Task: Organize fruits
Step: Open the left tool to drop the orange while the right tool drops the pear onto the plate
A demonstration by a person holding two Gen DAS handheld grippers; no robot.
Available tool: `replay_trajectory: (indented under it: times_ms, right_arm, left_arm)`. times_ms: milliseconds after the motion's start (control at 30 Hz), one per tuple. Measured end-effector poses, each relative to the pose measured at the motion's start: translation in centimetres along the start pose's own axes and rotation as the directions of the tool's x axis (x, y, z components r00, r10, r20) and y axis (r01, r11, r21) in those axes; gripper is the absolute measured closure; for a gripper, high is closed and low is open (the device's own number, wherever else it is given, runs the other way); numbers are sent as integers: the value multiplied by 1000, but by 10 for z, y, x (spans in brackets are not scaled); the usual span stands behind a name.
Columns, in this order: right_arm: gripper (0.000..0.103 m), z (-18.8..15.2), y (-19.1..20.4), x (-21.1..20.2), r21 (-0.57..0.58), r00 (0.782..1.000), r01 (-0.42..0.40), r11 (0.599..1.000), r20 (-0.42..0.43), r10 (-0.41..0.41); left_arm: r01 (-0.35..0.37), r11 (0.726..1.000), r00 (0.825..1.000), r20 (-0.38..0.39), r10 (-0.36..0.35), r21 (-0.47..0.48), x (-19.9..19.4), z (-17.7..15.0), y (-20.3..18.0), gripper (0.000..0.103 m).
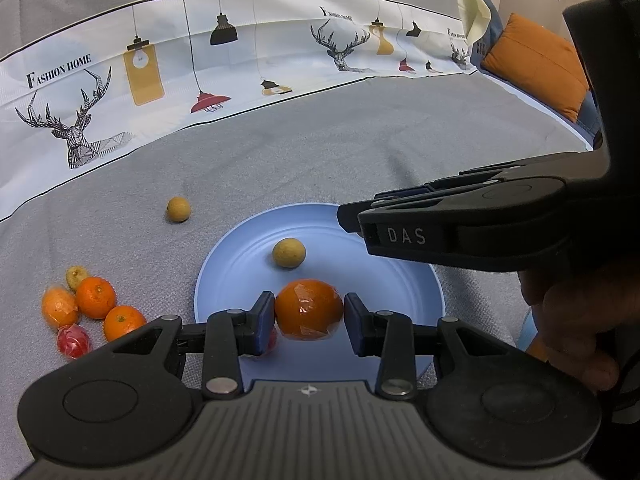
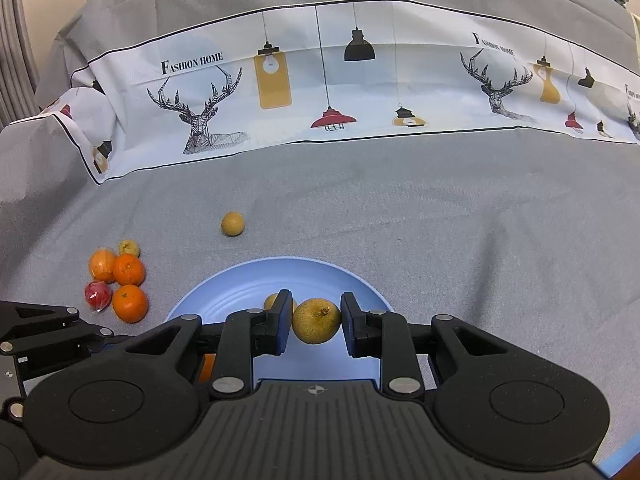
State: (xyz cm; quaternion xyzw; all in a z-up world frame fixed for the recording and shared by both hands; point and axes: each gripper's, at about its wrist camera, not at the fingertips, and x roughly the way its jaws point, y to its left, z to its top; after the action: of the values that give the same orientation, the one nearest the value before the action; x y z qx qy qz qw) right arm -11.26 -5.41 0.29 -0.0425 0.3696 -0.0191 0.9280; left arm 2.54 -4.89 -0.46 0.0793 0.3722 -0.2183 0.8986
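A blue plate (image 1: 224, 264) lies on the grey cloth, also in the right wrist view (image 2: 224, 292). My left gripper (image 1: 309, 317) is shut on a wrapped orange (image 1: 309, 314) above the plate's near part. A small yellow-brown fruit (image 1: 289, 253) lies on the plate. My right gripper (image 2: 315, 322) is shut on a yellow-brown fruit (image 2: 316, 321) over the plate; it shows from the side in the left wrist view (image 1: 360, 220). Another small fruit (image 2: 271, 301) sits behind its left finger.
Left of the plate lies a cluster of oranges (image 1: 96, 297), a wrapped red fruit (image 1: 73, 341) and a small yellow fruit (image 1: 76, 276). One yellow-brown fruit (image 1: 178, 209) lies alone farther back. A printed white cloth (image 1: 120, 80) runs along the back. An orange cushion (image 1: 540, 64) is far right.
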Motion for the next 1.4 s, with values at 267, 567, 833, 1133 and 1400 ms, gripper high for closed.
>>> replay_trajectory:
  times_ms: [267,567,833,1133,1400]
  right_arm:
    - [76,-1,1,1,-4,1000,0,1000,-3,0]
    - [76,-1,2,1,-5,1000,0,1000,-3,0]
    - [76,-1,2,1,-6,1000,1,1000,-2,-1]
    - [76,0,0,1,-5,1000,-2,1000,-5,2]
    - [75,0,0,1,-6,1000,-4,1000,-6,4]
  left_arm:
    - [1,1000,1000,-1,-1,0,0,0,0,62]
    - [6,1000,1000,1,-6,1,-1,1,0,62]
    - [9,1000,1000,2,-9,3,-2,1,1,62]
    - [7,1000,1000,8,-7,2,-4,1,1,62]
    - [11,1000,1000,3,-11,-1,-4,1,3,61]
